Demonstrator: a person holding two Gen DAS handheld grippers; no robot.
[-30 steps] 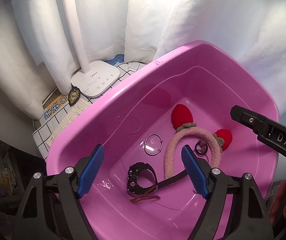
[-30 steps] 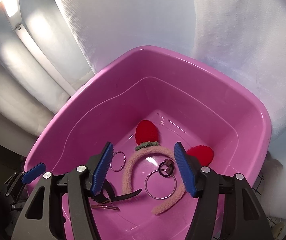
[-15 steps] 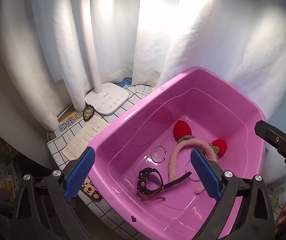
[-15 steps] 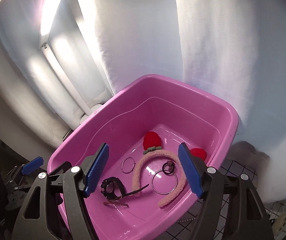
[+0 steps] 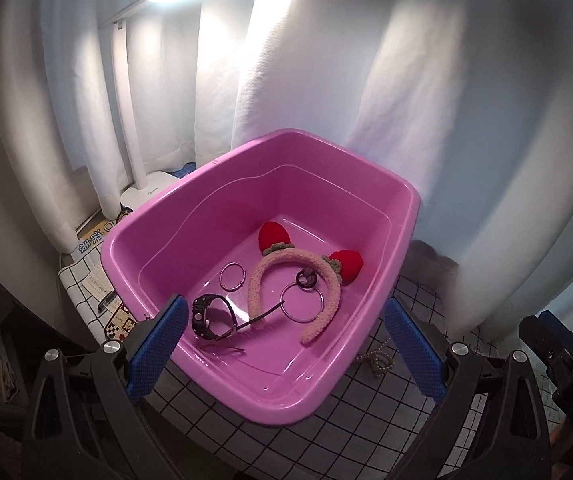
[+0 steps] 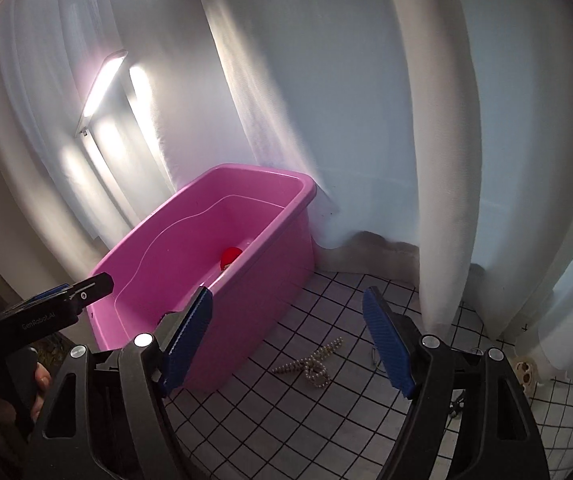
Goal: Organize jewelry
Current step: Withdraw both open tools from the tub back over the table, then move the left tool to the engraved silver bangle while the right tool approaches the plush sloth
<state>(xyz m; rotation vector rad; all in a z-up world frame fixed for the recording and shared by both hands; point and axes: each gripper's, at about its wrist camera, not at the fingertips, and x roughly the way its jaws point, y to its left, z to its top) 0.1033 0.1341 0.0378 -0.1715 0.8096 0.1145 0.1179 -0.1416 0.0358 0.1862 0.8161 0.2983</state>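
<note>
One pearl necklace — between right jaws

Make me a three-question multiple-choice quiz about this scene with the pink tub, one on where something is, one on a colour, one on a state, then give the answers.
1. Where does the pearl necklace lie?
A. inside the tub
B. on the checked cloth beside the tub
C. between the right gripper's pads

2. What colour are the ears on the headband?
A. red
B. yellow
C. green

3. How does the left gripper stand?
A. shut on the watch
B. shut on nothing
C. open, holding nothing

Answers:
1. B, the right wrist view shows the pearls on the checked cloth, outside the tub wall.
2. A, both fuzzy ears at the band's top are bright red.
3. C, its blue pads stand wide apart with nothing between them, and the watch lies on the tub floor.
</note>
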